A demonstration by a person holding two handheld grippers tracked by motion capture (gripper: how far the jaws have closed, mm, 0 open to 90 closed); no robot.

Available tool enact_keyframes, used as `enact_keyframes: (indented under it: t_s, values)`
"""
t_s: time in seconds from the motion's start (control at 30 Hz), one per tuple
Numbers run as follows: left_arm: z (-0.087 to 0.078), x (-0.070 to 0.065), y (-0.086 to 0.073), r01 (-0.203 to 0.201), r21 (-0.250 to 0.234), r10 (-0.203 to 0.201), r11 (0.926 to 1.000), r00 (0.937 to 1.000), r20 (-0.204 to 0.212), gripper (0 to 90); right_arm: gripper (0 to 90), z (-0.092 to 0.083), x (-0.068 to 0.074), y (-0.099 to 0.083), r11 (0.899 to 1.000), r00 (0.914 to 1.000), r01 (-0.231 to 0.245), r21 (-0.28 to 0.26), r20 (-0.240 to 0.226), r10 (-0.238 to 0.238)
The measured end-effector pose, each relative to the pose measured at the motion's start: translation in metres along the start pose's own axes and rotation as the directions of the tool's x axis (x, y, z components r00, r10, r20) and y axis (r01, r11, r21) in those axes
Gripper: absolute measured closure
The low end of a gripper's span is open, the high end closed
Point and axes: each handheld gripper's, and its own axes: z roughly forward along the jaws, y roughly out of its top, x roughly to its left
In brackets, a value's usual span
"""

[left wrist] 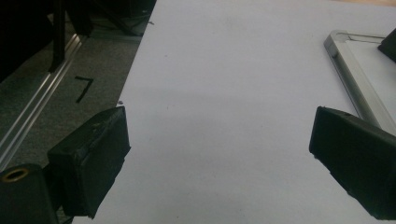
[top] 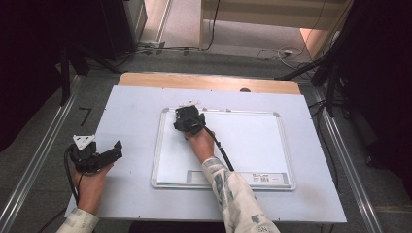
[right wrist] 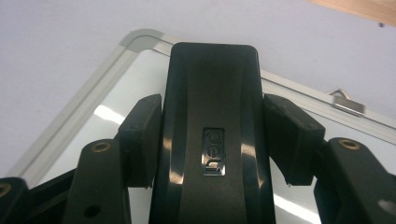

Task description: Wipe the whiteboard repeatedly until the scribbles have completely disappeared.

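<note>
Grey carpeted floor [top: 43, 131] all around, crossed by metal rails [top: 36, 160] at the left and at the right [top: 347, 165]. Black tape mark [top: 85, 115] on the carpet at the left. Dark stands and black drapes [top: 29, 53] at both sides, deep in shadow. Loose cables [top: 279, 53] trailing over the floor beyond the far table edge. Pale wooden furniture [top: 272, 14] at the back, with a warm orange patch of light [top: 313, 39] beside it.
</note>
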Motion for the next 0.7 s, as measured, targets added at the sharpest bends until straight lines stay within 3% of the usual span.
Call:
enact_keyframes:
  t_s: [0.13, 0.37, 0.7]
  values:
    - [0.000, 0.000, 0.000, -0.001, -0.001, 0.001, 1.0000, 1.0000, 0.001, 5.5, 38.6, 0.002, 0.006, 0.002, 1.000, 0.9999, 0.011, -0.001, -0.012, -0.011]
    - [0.000, 0.003, -0.001, 0.003, 0.001, -0.003, 1.0000, 1.0000, -0.003, 5.5, 38.5, 0.004, -0.004, 0.005, 1.000, 0.9999, -0.001, 0.000, -0.013, 0.001]
    - [0.000, 0.000, -0.001, -0.005, 0.006, 0.005, 1.0000, 1.0000, -0.004, 5.5, 38.5, -0.005, -0.040, -0.005, 0.998, 0.9977, -0.056, 0.001, 0.039, 0.056]
